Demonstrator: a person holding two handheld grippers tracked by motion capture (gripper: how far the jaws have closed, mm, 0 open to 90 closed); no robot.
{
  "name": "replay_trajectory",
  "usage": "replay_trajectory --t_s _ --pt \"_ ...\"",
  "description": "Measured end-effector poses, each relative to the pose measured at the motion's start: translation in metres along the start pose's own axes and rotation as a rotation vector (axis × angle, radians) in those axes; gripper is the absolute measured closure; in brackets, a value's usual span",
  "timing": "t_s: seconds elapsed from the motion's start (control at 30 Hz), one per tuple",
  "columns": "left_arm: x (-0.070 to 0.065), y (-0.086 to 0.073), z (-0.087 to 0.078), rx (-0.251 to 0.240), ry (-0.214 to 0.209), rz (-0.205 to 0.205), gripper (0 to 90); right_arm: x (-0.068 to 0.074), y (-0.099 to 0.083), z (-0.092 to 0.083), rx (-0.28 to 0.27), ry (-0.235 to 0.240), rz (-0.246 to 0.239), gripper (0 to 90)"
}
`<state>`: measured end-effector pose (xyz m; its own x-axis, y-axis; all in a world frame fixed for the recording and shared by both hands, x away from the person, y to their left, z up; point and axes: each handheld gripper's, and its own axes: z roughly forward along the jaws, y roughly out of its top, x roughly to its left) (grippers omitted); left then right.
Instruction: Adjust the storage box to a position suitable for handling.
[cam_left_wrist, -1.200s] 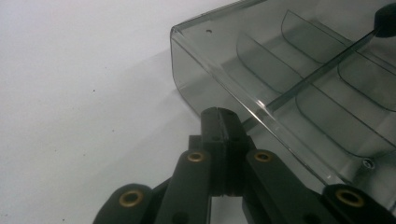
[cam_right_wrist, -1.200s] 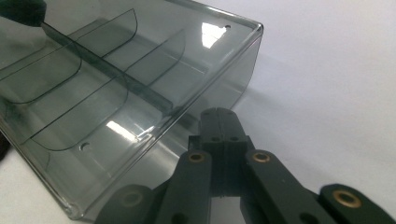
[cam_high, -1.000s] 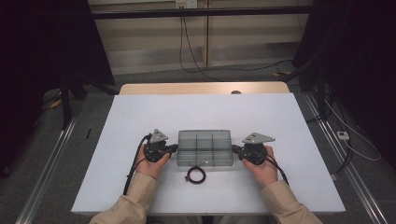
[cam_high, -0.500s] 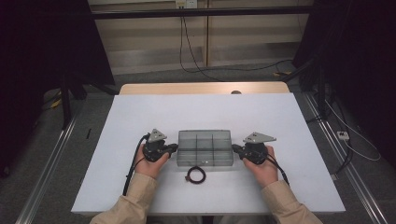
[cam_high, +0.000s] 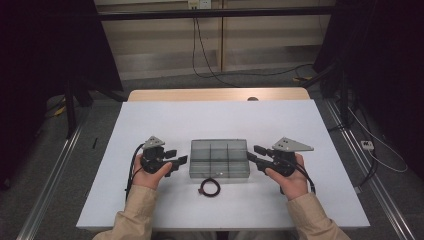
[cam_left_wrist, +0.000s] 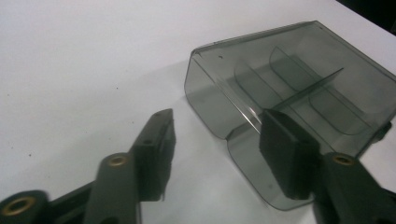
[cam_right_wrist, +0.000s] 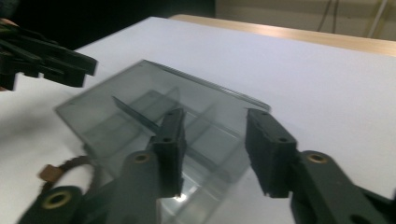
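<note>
Over the last second the right gripper (cam_high: 252, 153) has drawn slightly away from the right end of the clear divided box (cam_high: 219, 158). Earlier its jaws reached right up to that end wall; now, in the high view, a narrow strip of white table (cam_high: 300, 120) shows between its jaw tips and the box. In the right gripper view its jaws stand parted, with the box corner just ahead of them and below. The right hand (cam_high: 287, 176) has slid a little outward with it. The left gripper (cam_high: 176, 156) has shifted only slightly, if at all; its jaw tips lie just beside the box's left end.
</note>
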<state>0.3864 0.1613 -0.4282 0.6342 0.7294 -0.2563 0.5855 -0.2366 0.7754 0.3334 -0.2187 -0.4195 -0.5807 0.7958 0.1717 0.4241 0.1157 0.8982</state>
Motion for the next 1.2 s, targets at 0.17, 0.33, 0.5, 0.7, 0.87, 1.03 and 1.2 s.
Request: replay_trajectory --t_s 0.17,0.33,0.5,0.7,0.87,1.03,1.2 --pt "-0.001 -0.002 -0.005 0.004 -0.023 0.001 20.8 0.014 0.0 0.004 0.018 0.066 -0.03 38.1" --pt "-0.002 -0.003 -0.008 0.011 -0.036 0.029 15.4 0.026 -0.002 0.009 0.055 0.109 -0.049 27.5" --pt "-0.001 -0.002 -0.009 -0.004 -0.043 0.032 12.5 0.036 -0.002 0.011 0.056 0.164 -0.055 31.3" --pt "-0.001 -0.002 -0.009 -0.007 -0.045 0.04 11.6 0.047 -0.006 0.015 0.082 0.208 -0.079 37.0" --pt "-0.001 -0.002 -0.008 -0.002 -0.048 0.045 11.3 0.052 -0.007 0.017 0.092 0.239 -0.092 48.0" --pt "-0.001 -0.002 -0.008 -0.001 -0.047 0.045 11.3 0.055 -0.011 0.02 0.111 0.267 -0.113 69.7" --pt "-0.001 -0.002 -0.008 0.002 -0.047 0.047 11.3 0.058 -0.015 0.024 0.14 0.296 -0.127 87.7"
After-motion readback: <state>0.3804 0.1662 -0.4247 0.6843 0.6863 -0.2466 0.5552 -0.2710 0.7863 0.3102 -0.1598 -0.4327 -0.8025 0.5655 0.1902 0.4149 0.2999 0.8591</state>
